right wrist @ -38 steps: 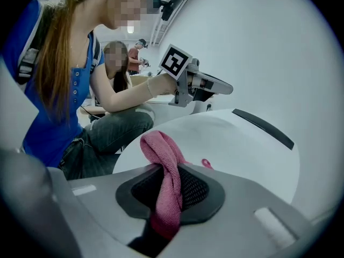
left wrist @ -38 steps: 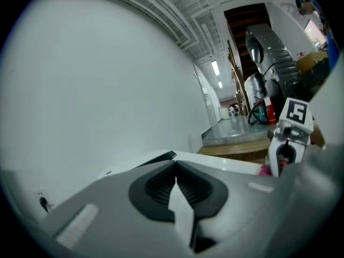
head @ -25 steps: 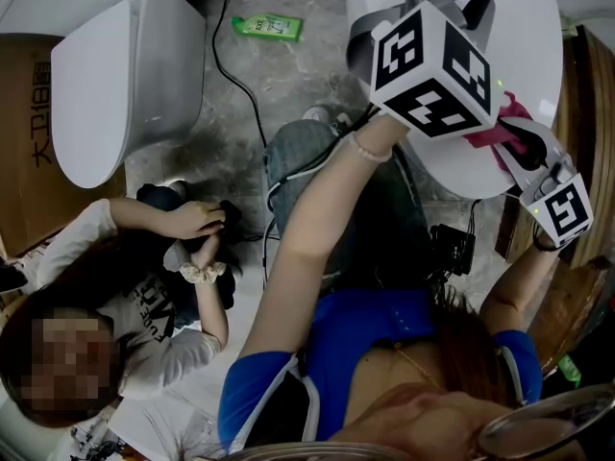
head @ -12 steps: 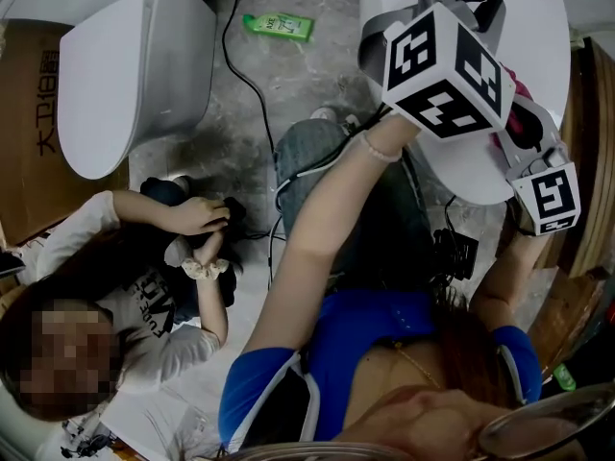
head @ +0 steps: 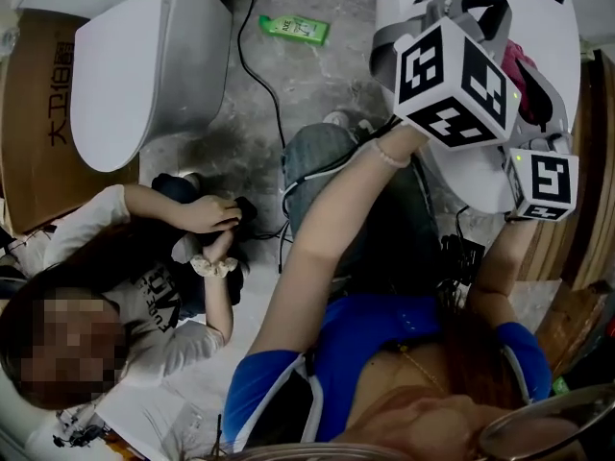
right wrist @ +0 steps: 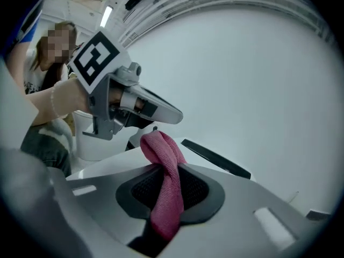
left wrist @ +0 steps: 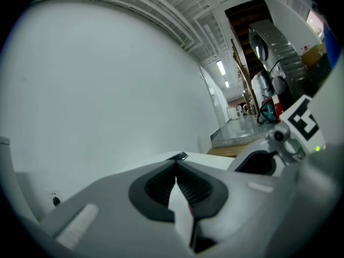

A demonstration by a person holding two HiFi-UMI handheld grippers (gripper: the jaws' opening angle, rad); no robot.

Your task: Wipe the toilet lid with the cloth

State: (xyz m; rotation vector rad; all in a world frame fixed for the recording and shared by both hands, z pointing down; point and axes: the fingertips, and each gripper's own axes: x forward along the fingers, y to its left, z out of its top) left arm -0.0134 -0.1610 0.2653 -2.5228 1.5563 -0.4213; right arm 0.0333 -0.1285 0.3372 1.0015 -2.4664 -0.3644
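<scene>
Toilet lid (head: 562, 12): white, broad, fills the background of both gripper views. Left gripper (left wrist: 176, 171): jaws together, nothing held, close to the lid. Right gripper (right wrist: 166, 176): jaws clamped on the pink cloth (right wrist: 163, 157). Cloth's bunched end pokes out near the lid's right edge; contact unclear.

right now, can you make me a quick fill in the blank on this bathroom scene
The right tongs are shut on a ____ cloth.
The bottle lying on the floor is ____.
The toilet lid that the left tongs face is ____.
Missing words: pink; green; white.
</scene>
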